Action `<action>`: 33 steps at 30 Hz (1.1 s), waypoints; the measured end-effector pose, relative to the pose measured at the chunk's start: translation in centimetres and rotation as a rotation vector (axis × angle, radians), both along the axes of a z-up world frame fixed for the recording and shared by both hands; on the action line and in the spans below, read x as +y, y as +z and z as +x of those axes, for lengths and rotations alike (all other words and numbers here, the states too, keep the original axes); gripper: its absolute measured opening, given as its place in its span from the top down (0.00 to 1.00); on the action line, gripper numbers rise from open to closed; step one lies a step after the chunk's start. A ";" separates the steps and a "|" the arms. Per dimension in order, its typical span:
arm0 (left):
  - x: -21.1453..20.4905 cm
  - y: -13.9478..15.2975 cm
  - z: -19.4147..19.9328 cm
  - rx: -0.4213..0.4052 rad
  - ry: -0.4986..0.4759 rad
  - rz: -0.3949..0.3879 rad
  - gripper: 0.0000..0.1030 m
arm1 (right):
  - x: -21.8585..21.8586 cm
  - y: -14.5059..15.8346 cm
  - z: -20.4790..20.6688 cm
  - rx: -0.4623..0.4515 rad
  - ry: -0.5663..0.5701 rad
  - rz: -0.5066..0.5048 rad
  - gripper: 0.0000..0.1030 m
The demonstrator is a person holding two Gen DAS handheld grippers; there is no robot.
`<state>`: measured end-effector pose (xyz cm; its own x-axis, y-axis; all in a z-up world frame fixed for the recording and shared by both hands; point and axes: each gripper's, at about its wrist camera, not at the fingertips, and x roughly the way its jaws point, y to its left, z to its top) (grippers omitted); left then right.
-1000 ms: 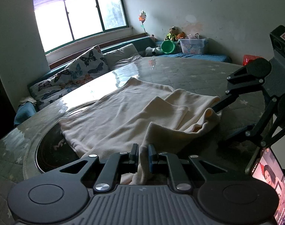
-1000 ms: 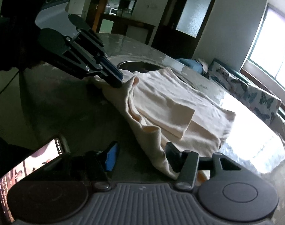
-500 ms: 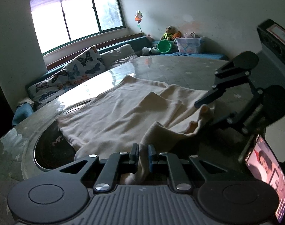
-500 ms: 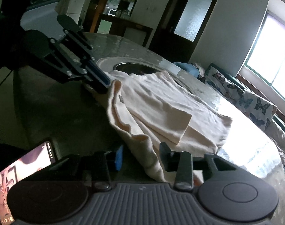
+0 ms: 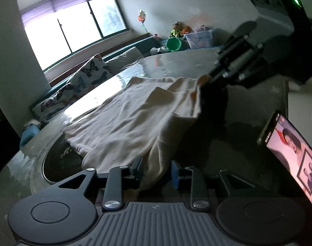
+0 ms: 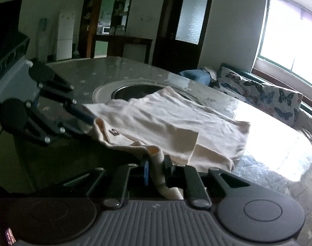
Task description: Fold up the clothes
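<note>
One soft cream garment (image 6: 172,123); rumpled, half-folded.

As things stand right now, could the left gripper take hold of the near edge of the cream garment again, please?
Probably yes. The cream garment already hangs between the jaws of the left gripper, which have just been opening and now stand apart around the fold. Nothing lies between pads and cloth, so closing should catch it.
</note>
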<state>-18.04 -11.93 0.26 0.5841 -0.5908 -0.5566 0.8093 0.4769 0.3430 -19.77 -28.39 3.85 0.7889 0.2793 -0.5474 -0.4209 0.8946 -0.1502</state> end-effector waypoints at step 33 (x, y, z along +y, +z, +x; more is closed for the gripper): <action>1.3 2.3 -2.5 -0.032 0.022 -0.067 0.93 | 0.5 1.8 -3.5 -0.052 0.018 0.030 0.89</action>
